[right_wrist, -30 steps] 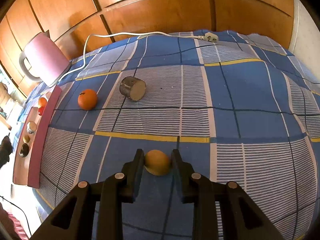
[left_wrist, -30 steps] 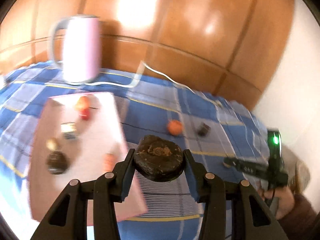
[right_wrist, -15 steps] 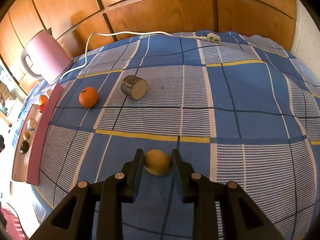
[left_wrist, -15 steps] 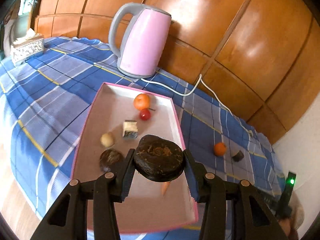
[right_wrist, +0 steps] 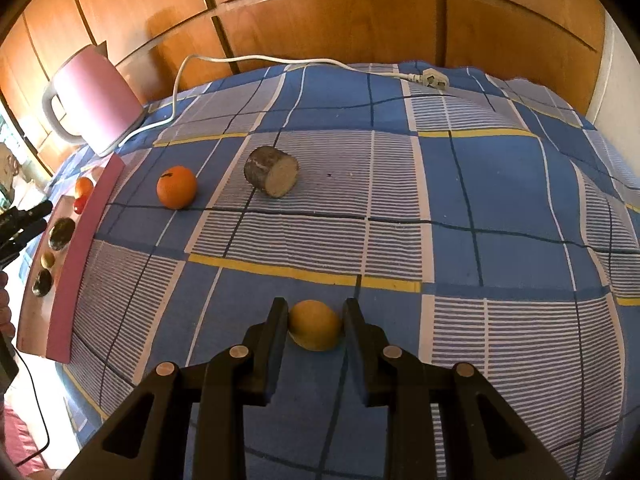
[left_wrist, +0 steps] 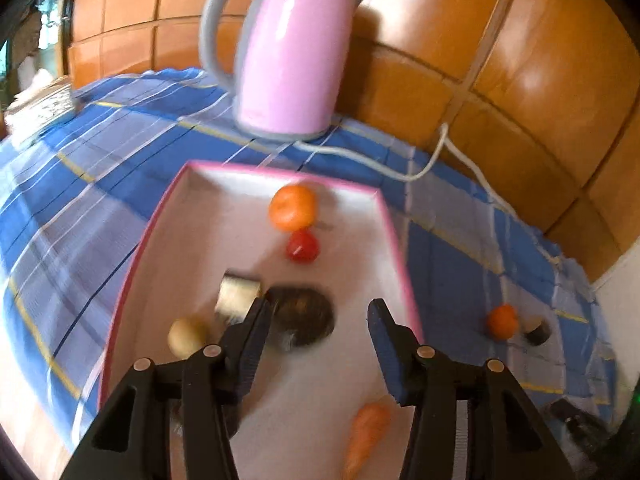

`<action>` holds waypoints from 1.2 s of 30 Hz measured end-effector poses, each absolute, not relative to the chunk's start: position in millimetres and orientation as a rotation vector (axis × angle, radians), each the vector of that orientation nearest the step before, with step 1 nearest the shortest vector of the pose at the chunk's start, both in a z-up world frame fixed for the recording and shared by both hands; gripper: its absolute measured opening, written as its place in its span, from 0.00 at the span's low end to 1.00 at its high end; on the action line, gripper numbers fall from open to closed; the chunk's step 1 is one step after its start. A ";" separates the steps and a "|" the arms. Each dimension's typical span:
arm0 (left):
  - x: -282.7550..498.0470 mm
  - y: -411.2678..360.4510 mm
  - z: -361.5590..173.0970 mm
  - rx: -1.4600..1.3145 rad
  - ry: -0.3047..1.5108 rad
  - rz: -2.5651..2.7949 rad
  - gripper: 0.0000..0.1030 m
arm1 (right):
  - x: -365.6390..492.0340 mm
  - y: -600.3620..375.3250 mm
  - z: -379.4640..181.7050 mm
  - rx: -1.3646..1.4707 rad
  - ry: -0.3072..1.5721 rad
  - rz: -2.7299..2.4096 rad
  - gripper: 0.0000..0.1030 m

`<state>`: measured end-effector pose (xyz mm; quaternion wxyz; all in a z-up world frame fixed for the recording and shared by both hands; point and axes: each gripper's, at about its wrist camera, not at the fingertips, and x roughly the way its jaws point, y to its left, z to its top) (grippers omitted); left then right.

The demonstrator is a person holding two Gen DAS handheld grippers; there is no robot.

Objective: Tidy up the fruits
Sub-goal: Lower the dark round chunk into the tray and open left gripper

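Left gripper (left_wrist: pixel 318 322) just opened, dark round fruit (left_wrist: pixel 304 318) loose in tray (left_wrist: pixel 394 232), centre frame. Right gripper (right_wrist: pixel 314 322) clamped on yellow fruit (right_wrist: pixel 314 324), lower centre.

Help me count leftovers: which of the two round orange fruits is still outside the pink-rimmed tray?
The round orange fruit lying on the blue checked cloth, beside the cut brown chunk. The other orange fruit sits inside the pink-rimmed tray, near its far end.
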<state>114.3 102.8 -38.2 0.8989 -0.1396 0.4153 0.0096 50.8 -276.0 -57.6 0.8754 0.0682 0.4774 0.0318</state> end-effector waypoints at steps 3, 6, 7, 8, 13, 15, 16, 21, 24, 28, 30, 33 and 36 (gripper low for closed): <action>95.1 101.2 -39.9 -0.261 0.852 0.051 0.51 | 51.7 -274.0 -57.4 0.117 1.000 0.066 0.27; 78.6 100.3 -41.5 -0.252 0.854 0.081 0.52 | 53.2 -270.3 -57.0 0.086 1.001 0.058 0.27; 73.4 99.4 -41.8 -0.248 0.852 0.086 0.53 | 53.5 -269.3 -56.9 0.080 1.001 0.054 0.27; 69.8 98.3 -42.4 -0.245 0.852 0.089 0.56 | 53.9 -268.2 -56.5 0.072 1.000 0.049 0.27; 54.8 88.5 -43.3 -0.201 0.861 0.071 0.57 | 54.1 -265.5 -56.4 0.058 0.992 0.031 0.27; 48.4 84.9 -40.9 -0.193 0.850 0.057 0.57 | 54.0 -265.5 -57.1 0.058 0.985 0.028 0.27; 46.6 84.2 -39.5 -0.194 0.846 0.050 0.57 | 54.3 -265.6 -57.0 0.060 0.984 0.026 0.27; 32.8 82.8 -36.3 -0.201 0.838 0.026 0.57 | 55.0 -262.3 -56.6 0.037 0.978 0.014 0.27; 23.9 87.0 -33.4 -0.216 0.832 0.034 0.57 | 55.8 -262.0 -55.5 0.038 0.981 0.008 0.27; 10.8 96.3 -29.5 -0.231 0.805 0.064 0.60 | 54.5 -257.5 -52.4 0.052 0.982 0.017 0.27; 5.9 100.2 -28.6 -0.232 0.799 0.081 0.60 | 51.2 -250.8 -50.7 0.061 0.977 0.033 0.27; -0.6 107.4 -26.6 -0.243 0.779 0.103 0.60 | 45.9 -236.1 -48.3 0.061 0.971 0.065 0.27; -3.2 115.3 -26.1 -0.260 0.769 0.134 0.60 | 41.5 -219.4 -43.6 0.055 0.962 0.111 0.27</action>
